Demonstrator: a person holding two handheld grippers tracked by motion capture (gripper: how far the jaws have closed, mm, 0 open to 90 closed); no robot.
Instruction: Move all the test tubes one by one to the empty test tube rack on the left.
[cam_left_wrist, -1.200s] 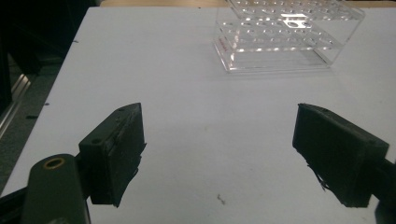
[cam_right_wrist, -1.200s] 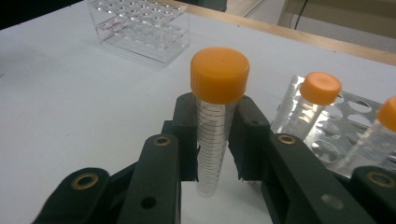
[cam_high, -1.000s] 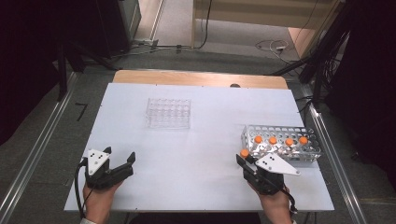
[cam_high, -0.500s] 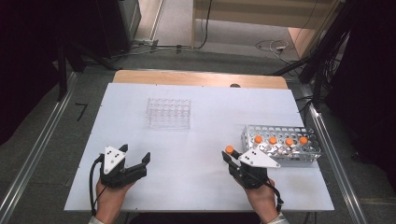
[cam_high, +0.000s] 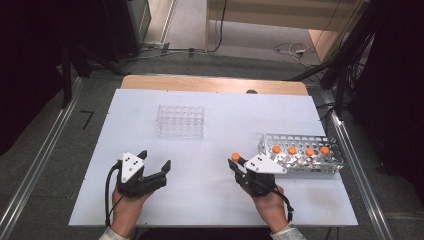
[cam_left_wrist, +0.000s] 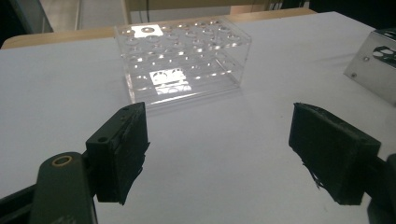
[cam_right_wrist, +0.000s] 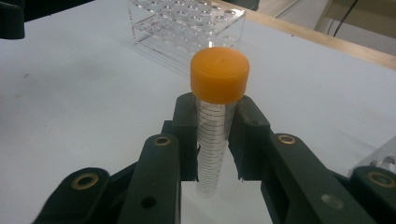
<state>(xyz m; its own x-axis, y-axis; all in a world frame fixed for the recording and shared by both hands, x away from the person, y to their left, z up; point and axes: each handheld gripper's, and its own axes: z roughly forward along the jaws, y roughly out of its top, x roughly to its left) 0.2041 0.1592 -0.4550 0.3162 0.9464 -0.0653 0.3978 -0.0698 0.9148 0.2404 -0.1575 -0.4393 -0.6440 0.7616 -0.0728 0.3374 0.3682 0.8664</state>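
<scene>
Item: capped tube (cam_right_wrist: 212, 135), clear with printed graduations and an orange cap (cam_right_wrist: 219, 74), upright, clamped between the two black jaws of the right gripper (cam_right_wrist: 214, 140); the pads press on the wall just below the cap, the cap stands clear above the jaws and the lower end hangs below them, off the table (cam_high: 215, 125). From above, the same gripper (cam_high: 235, 162) sits at the near right of the white table, held in a hand (cam_high: 270, 202), with the tube's cap (cam_high: 235, 157) at its tip, just left of the metal rack (cam_high: 300, 162). Metal rack: perforated, at the right edge of the table, carrying four more orange-capped tubes (cam_high: 300, 150) in a row. Clear rack (cam_high: 180, 121): acrylic, rows of round holes, none filled as far as can be seen, mid-table toward the far side, well apart from both grippers; it lies ahead of the held tube in the right gripper view (cam_right_wrist: 187, 23). Left gripper (cam_high: 155, 162): near left of the table, jaws wide apart with only bare table between them, having just closed a little; it faces the clear rack (cam_left_wrist: 182, 60), with a corner of the metal rack (cam_left_wrist: 376, 65) at its right.
</scene>
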